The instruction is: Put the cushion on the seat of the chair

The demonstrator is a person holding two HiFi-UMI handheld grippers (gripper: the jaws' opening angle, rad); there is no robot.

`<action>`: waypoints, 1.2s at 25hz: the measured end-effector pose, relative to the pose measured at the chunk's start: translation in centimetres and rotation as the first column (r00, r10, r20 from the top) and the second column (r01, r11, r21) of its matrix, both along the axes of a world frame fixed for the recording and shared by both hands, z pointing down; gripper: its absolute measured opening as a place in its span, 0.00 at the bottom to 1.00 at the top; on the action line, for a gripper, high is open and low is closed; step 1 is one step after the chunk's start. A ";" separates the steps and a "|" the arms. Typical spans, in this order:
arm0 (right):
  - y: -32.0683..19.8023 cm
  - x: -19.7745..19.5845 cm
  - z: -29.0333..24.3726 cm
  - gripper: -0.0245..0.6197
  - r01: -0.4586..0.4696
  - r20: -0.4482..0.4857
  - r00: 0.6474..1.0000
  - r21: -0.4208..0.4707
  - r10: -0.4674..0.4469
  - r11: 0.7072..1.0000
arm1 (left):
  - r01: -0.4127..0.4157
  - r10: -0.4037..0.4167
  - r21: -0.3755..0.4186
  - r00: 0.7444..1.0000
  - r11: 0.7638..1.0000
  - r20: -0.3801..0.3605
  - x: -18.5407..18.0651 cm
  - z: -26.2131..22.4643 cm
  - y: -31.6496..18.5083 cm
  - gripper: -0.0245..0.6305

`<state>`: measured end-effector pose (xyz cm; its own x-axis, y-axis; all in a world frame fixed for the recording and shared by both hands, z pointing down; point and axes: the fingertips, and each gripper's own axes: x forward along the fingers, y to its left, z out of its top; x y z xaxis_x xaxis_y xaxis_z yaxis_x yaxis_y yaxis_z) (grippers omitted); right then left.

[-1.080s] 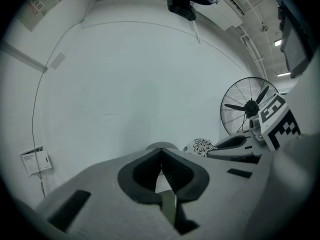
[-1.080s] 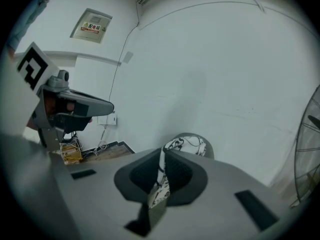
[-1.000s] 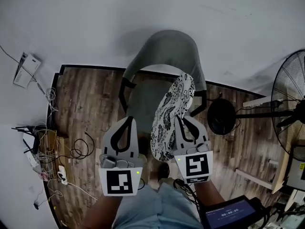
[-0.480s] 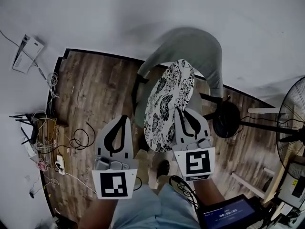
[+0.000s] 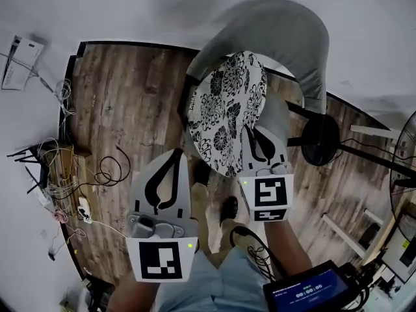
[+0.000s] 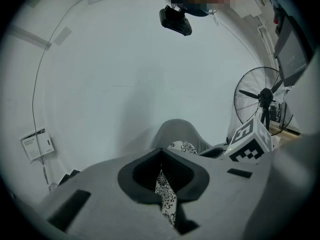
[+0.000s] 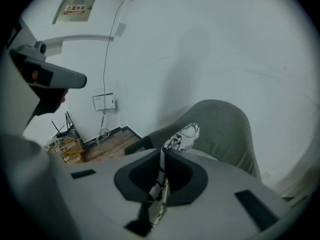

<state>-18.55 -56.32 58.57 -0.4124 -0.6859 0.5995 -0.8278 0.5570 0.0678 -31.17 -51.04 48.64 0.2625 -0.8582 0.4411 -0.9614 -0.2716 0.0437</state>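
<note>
**Right tool pinches the cushion over the chair; left tool closed on nothing**

The right tool has its jaws pressed almost together on the near edge of the cushion. In the right gripper view the black-and-white printed fabric runs as a thin strip straight through the right tool. From there the cushion rises edge-on towards the backrest.

The left tool sits just beside the cushion's left edge. In the left gripper view the tips of the left tool meet with no fabric across them. A strip of the print shows only through the slit behind the tips, and more of the cushion shows beyond.

From the head view the round cushion lies tilted, printed face up, inside the curve of the grey chair. It covers most of the seat; whether it touches the seat cannot be told.

The chair stands on a wooden floor against a white wall, with a tangle of cables to the left. A standing fan is off to the right.
</note>
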 end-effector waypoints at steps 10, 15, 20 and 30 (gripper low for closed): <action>-0.4 3.7 3.0 0.07 -0.075 -0.028 0.997 -0.052 0.074 0.996 | -0.053 0.053 -0.016 0.999 0.998 -0.005 2.4 1.7 -1.6 0.05; -0.1 6.1 4.7 0.07 -0.112 -0.033 0.993 -0.071 0.110 0.991 | -0.101 0.101 -0.031 0.995 0.994 -0.001 4.6 2.5 -1.6 0.05; -0.1 8.9 5.7 0.07 -0.149 -0.031 0.989 -0.092 0.147 0.985 | -0.148 0.149 -0.045 0.989 0.988 0.006 7.7 2.8 -1.9 0.05; 0.1 13.1 8.7 0.09 -0.229 -0.034 0.973 -0.119 0.227 0.966 | -0.248 0.250 -0.082 0.968 0.965 0.017 11.9 4.7 -2.2 0.05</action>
